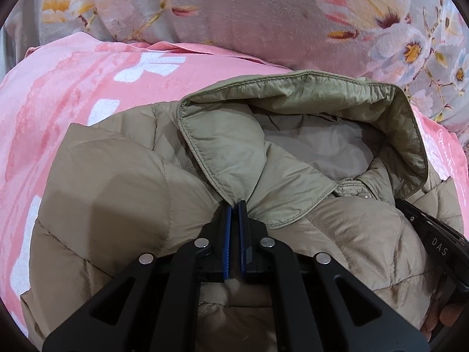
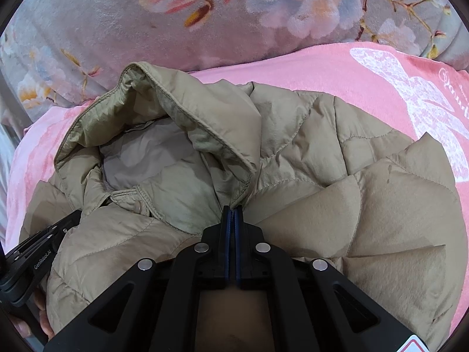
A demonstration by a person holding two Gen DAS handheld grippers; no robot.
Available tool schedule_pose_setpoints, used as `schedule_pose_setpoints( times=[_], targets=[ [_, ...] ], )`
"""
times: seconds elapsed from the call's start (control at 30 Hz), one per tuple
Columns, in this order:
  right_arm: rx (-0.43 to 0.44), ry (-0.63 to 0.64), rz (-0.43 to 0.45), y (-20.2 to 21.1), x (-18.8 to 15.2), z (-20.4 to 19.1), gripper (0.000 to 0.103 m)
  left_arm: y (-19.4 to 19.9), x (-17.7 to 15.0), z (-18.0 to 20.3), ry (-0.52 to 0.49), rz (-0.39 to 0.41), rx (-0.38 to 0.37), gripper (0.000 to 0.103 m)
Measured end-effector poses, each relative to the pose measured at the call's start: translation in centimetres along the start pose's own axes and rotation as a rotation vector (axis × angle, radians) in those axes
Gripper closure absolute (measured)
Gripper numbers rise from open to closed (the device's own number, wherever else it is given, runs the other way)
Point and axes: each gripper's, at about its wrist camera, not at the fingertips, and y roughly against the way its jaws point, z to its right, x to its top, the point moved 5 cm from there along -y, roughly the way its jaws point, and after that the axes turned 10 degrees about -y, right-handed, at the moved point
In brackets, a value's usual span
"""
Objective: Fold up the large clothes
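A tan quilted puffer jacket [image 1: 123, 193] lies on a pink blanket, collar end away from me, its olive collar [image 1: 228, 135] standing open around a pale lining. My left gripper [image 1: 234, 205] is shut on the jacket fabric just below the collar's left tip. In the right wrist view the same jacket [image 2: 381, 205] spreads below the collar [image 2: 181, 117], and my right gripper [image 2: 232, 209] is shut on fabric under the collar's right edge. Each gripper shows at the side of the other's view: the right gripper's body [image 1: 433, 234], the left gripper's body [image 2: 38, 252].
The pink blanket [image 1: 58, 111] with white butterfly prints [image 2: 422, 102] covers the bed. A grey floral quilt [image 1: 263, 8] is bunched up behind the jacket. Fingers of a hand [image 1: 442, 319] hold the right gripper's handle at the lower right.
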Motion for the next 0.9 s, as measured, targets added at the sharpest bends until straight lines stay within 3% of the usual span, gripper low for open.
schedule_pose_setpoints(
  times=[0.13, 0.2, 0.27, 0.37, 0.5, 0.57, 0.67, 0.8, 0.9],
  targets=[
    [0.038, -0.025, -0.020, 0.3, 0.1, 0.4, 0.102, 0.6, -0.1, -0.7, 0.037, 0.014, -0.046, 0.098],
    [0.039, -0.022, -0.060, 2.0, -0.2, 0.8, 0.101, 1.9, -0.2, -1.7, 0.069, 0.002, -0.098, 0.096],
    [0.037, -0.019, -0.032, 4.8, 0.5, 1.2, 0.096, 4.4, 0.7, -3.5, 0.077, 0.030, -0.115, 0.093],
    [0.067, -0.042, 0.095, 8.8, 4.6, 0.9, 0.093, 7.2, 4.8, -6.8, 0.089, 0.096, -0.021, 0.093],
    [0.140, -0.118, 0.161, 8.3, 11.3, -1.8, 0.091, 6.5, 10.8, -9.0, 0.208, 0.109, -0.033, 0.091],
    [0.158, -0.174, 0.156, 6.4, 13.1, -2.7, 0.091, 4.6, 13.1, -8.5, 0.245, 0.081, -0.063, 0.090],
    [0.158, -0.248, 0.047, 1.5, 13.5, -3.6, 0.091, 0.4, 14.2, -6.6, 0.272, -0.025, -0.135, 0.090],
    [0.130, -0.180, -0.093, -1.9, 10.3, -4.4, 0.094, -2.1, 12.2, -3.6, 0.216, -0.131, -0.201, 0.091],
    [0.112, -0.085, -0.107, -0.8, 7.7, -4.1, 0.095, -2.0, 9.7, -2.4, 0.112, -0.187, -0.184, 0.091]
  ],
)
